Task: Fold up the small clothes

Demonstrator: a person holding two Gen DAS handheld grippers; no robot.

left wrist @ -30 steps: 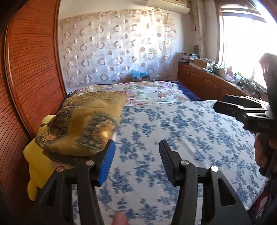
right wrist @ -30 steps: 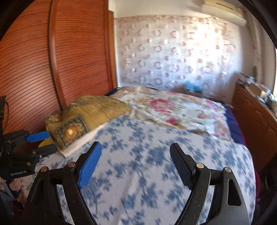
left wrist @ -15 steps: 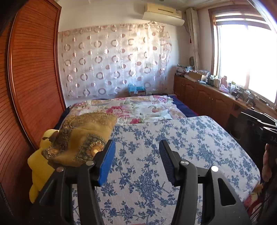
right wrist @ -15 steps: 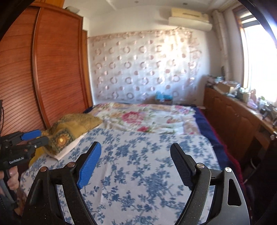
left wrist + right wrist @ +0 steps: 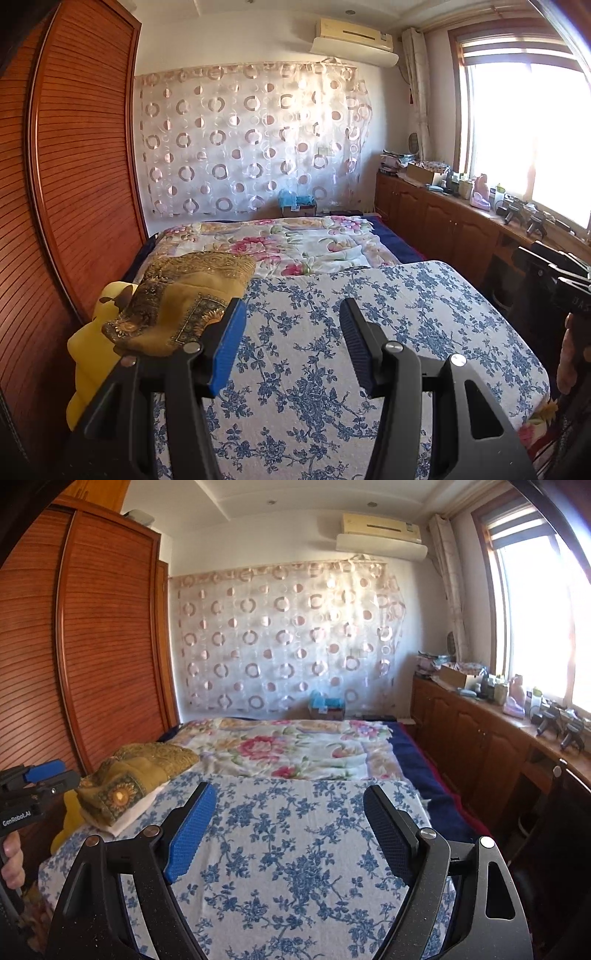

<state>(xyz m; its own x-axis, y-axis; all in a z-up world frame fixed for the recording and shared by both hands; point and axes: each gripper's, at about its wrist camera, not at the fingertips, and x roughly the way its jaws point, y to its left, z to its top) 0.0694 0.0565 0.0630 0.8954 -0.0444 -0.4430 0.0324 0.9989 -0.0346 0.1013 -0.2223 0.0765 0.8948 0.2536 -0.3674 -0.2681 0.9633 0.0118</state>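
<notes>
Right wrist view alone shows a white pillow (image 5: pixel 135 810) under the gold cushion (image 5: pixel 138 775); both the left gripper (image 5: pixel 291 341) and right gripper (image 5: pixel 290 830) gape wide, empty.

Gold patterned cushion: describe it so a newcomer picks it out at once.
Start at the slatted wooden wardrobe and drop to the bed's near left corner. There, on the blue-flowered cover, lies the gold patterned cushion, ochre with sunflower medallions, above the plain yellow plush.
</notes>
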